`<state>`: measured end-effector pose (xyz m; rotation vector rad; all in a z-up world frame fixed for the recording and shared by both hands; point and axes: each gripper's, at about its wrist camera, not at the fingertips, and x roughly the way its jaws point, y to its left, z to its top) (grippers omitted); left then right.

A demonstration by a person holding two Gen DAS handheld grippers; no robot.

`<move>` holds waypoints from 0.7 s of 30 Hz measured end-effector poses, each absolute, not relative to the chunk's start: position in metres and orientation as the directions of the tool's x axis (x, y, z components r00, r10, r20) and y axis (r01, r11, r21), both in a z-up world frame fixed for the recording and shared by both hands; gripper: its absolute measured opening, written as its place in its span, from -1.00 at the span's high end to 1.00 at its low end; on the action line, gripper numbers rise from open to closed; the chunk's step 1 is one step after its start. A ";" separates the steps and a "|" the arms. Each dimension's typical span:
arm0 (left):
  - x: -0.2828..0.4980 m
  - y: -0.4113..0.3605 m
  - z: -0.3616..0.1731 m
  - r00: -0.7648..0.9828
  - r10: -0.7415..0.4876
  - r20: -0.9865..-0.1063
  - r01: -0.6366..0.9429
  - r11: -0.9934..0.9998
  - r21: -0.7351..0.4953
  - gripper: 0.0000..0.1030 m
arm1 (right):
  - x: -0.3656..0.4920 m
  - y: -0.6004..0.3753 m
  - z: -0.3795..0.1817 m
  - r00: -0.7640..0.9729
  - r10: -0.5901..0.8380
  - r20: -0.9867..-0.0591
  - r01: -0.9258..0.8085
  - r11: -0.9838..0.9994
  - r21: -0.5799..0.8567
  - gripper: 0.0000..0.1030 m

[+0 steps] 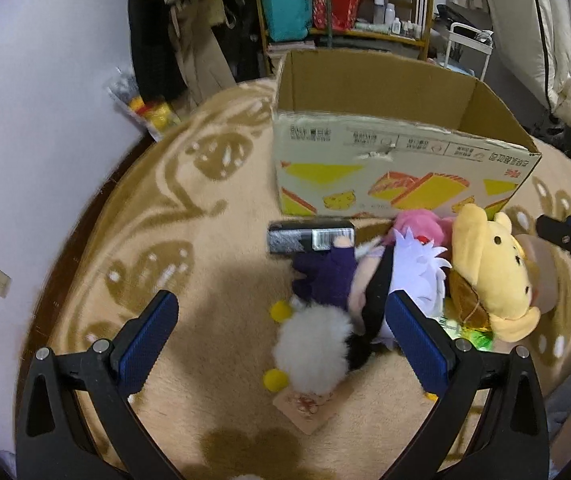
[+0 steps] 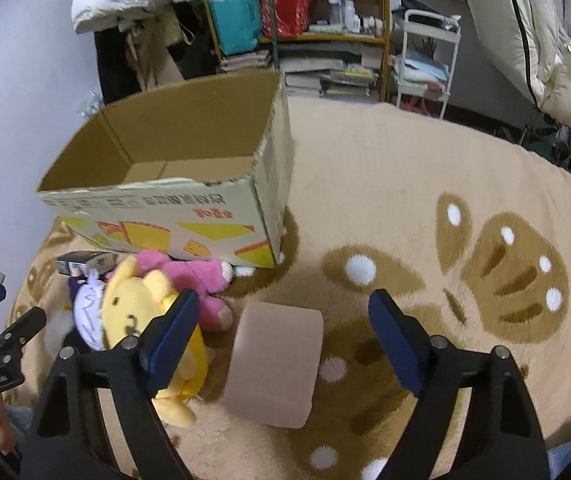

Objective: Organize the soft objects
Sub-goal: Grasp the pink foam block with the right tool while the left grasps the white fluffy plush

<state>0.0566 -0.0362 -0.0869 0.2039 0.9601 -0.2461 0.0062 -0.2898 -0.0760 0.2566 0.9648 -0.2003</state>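
Soft toys lie in a heap on the rug in front of an open cardboard box (image 1: 385,168) (image 2: 173,208): a yellow bear (image 1: 489,268) (image 2: 137,308), a pink plush (image 1: 421,224) (image 2: 193,276), a doll with white hair and a purple sleeve (image 1: 365,280) (image 2: 89,312), and a white fluffy plush (image 1: 311,352). My left gripper (image 1: 285,332) is open above the white plush and the doll. My right gripper (image 2: 285,328) is open around a tan roll (image 2: 273,364), not touching it; the roll is partly hidden behind the bear in the left wrist view (image 1: 541,276).
A dark small carton (image 1: 309,236) (image 2: 85,262) lies by the box front. A paper card (image 1: 305,408) lies under the white plush. The beige patterned rug (image 2: 445,200) spreads right. Shelves (image 2: 297,20), a white cart (image 2: 425,56) and hanging clothes stand behind.
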 end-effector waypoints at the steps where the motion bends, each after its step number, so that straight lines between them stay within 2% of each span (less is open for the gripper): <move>1: 0.059 -0.035 -0.089 0.531 -0.130 -0.837 0.296 0.955 0.040 -0.98 | 0.008 -0.290 -0.079 0.548 -0.052 -0.835 0.282 0.951 0.126 -0.71; 5: 0.067 -0.032 -0.102 0.470 -0.150 -0.870 0.288 0.958 -0.009 -0.98 | 0.017 -0.293 -0.089 0.515 -0.044 -0.856 0.287 0.950 0.124 -0.58; 10: 0.072 -0.031 -0.114 0.413 -0.156 -0.897 0.281 0.959 -0.037 -0.98 | 0.019 -0.294 -0.098 0.500 -0.027 -0.865 0.290 0.947 0.138 -0.56; 21: 0.077 -0.041 -0.131 0.368 -0.121 -0.922 0.317 0.948 0.002 -0.95 | 0.029 -0.298 -0.111 0.465 -0.021 -0.885 0.286 0.950 0.127 -0.57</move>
